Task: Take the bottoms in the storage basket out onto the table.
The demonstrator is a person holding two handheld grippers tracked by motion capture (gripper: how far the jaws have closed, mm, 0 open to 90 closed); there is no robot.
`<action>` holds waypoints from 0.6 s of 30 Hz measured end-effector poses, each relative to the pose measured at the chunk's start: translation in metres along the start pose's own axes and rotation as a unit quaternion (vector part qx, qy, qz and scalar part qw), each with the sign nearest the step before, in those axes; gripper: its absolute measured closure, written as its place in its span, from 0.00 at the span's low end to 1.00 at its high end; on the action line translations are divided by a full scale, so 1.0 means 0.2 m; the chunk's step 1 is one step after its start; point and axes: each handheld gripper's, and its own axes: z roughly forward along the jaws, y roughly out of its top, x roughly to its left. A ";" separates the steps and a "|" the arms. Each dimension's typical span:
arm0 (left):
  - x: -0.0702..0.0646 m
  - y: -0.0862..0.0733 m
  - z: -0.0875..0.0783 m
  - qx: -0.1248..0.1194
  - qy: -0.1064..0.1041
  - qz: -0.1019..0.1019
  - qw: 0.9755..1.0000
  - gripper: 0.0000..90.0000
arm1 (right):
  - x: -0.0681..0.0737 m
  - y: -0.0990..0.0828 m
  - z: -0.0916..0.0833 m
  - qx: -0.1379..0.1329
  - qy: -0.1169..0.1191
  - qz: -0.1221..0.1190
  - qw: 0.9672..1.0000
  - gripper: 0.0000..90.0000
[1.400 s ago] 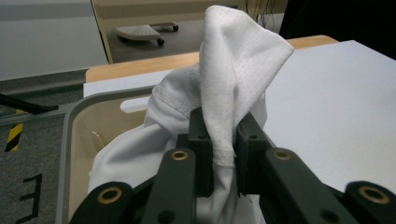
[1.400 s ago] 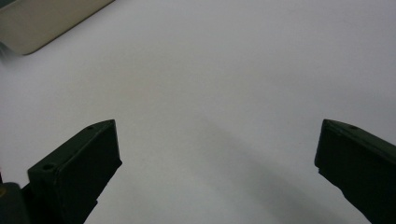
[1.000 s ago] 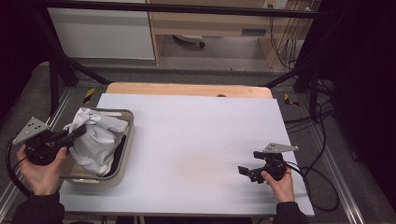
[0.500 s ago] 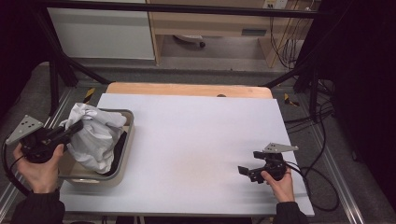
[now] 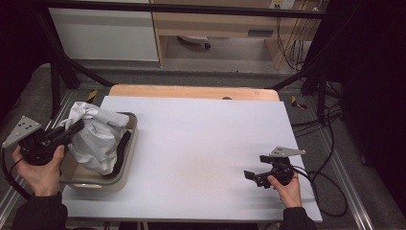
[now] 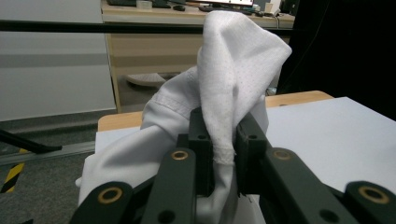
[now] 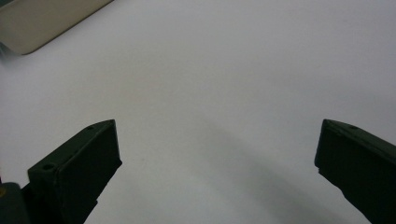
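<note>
A white cloth (image 5: 98, 136) rises in a bunch out of a beige tray (image 5: 130, 125) at the table's left edge. My left gripper (image 5: 74, 128) reaches in from the left and is shut on a fold of it. In the left gripper view the cloth (image 6: 233, 79) stands up between the pressed jaws of the left gripper (image 6: 223, 135). Something dark (image 5: 124, 146) lies in the tray under the cloth. My right gripper (image 5: 250, 176) rests low over the white table top (image 5: 201, 143) at the front right. In its own view the right gripper (image 7: 217, 163) is open with nothing between the jaws.
A wooden strip (image 5: 191, 91) runs along the table's far edge. Cables (image 5: 328, 167) trail off the right side. Black frame bars (image 5: 62, 72) stand at the back left, and a cabinet (image 5: 215, 28) sits behind. The tray's corner (image 7: 46, 18) lies far from the right gripper.
The white cloth has gathered into a taller, tighter bunch over the tray. Both hands have stayed where they were.
</note>
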 end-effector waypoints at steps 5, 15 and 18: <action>0.00 0.02 0.00 -0.010 -0.003 -0.006 1.000 0.87 | 0.00 0.00 0.00 0.000 0.000 0.002 1.000 0.01; 0.00 0.04 -0.01 -0.026 -0.001 -0.005 1.000 0.87 | 0.00 0.00 0.00 0.000 0.000 -0.001 1.000 0.01; 0.00 0.04 -0.01 -0.030 0.000 -0.007 1.000 0.87 | 0.00 0.00 0.00 0.000 0.000 0.000 1.000 0.01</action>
